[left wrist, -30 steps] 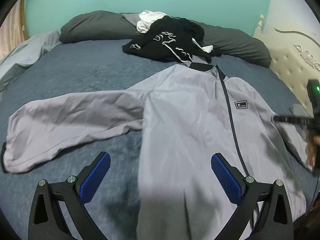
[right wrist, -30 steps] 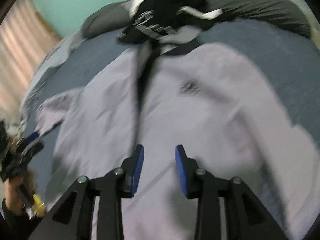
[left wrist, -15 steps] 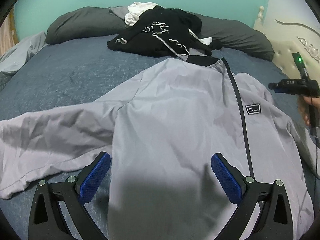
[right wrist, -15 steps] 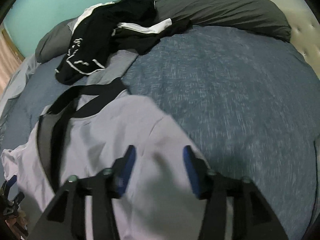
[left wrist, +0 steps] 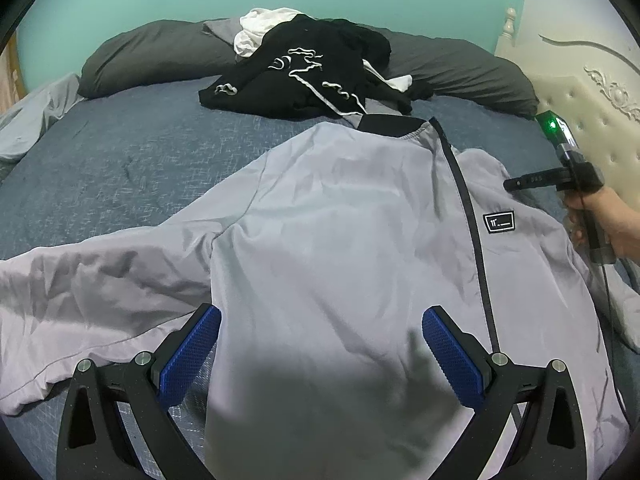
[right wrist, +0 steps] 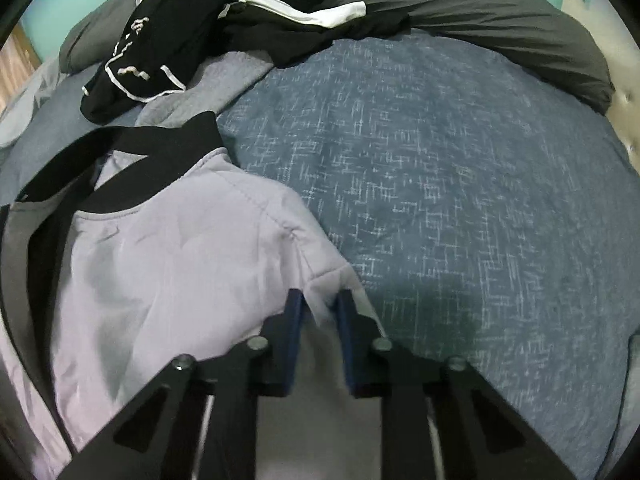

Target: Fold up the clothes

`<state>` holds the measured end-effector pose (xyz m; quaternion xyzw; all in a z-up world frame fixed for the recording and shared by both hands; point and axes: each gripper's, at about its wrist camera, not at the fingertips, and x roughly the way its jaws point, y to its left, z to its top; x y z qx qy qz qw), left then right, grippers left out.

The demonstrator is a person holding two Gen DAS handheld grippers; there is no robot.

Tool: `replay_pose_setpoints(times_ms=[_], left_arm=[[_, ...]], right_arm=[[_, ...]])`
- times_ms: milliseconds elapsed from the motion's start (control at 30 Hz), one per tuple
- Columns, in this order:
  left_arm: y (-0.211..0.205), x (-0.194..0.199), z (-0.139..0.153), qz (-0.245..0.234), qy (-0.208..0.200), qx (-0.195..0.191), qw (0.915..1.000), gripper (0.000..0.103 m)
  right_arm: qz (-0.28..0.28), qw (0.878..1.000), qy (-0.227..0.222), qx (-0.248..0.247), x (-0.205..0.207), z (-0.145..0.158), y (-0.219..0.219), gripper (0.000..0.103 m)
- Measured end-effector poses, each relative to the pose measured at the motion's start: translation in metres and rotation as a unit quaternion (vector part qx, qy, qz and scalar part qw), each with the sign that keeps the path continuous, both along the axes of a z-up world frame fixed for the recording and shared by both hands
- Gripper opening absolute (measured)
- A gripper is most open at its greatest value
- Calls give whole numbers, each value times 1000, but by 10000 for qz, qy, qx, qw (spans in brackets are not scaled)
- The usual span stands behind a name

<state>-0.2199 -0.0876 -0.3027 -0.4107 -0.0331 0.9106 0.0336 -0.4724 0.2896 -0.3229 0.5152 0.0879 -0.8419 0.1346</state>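
Right gripper [right wrist: 320, 304]: fingers had just been closing, now clenched on the grey jacket [left wrist: 352, 240] at its shoulder seam, where the sleeve starts. A thin fold of fabric sat between the blue pads [right wrist: 295, 320], with the pads pressing it.

Left gripper [left wrist: 320, 344]: fingers spread wide, released, gripping nothing. They hovered over the jacket's lower body; contact with the cloth could not be told from this view.

Jacket lay flat, front up, on the blue bedspread [right wrist: 460, 184], black collar [left wrist: 390, 125] toward the pillows, dark zipper [left wrist: 468, 216] running down the middle, small logo patch [left wrist: 498, 223] on the chest. One sleeve [left wrist: 92, 288] was stretched out sideways, crumpled near the cuff.

The person's hand [left wrist: 604, 216] was on the right gripper's handle, near the headboard [left wrist: 592, 92].

Edges and room: black clothes pile [left wrist: 308, 76] sat just beyond the collar, touching or nearly so. Dark grey pillows [right wrist: 480, 12] ran behind it. The bedspread beside the gripped shoulder was open, and so was the stretch above the outstretched sleeve.
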Motion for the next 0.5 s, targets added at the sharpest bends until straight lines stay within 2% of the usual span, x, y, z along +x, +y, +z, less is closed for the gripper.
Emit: replay_pose_setpoints(times_ms=[233, 333, 500], left_arm=[[-1, 2, 1, 18, -14, 30, 10000, 103], [-1, 2, 1, 30, -17, 55, 10000, 103], [2, 1, 1, -9, -26, 39, 10000, 103]], right_arm=[[-105, 9995, 309, -10, -7, 21, 21, 5], [-432, 9979, 432, -191, -18, 34, 44, 4], [-753, 9964, 291, -276, -33, 29, 65, 4]])
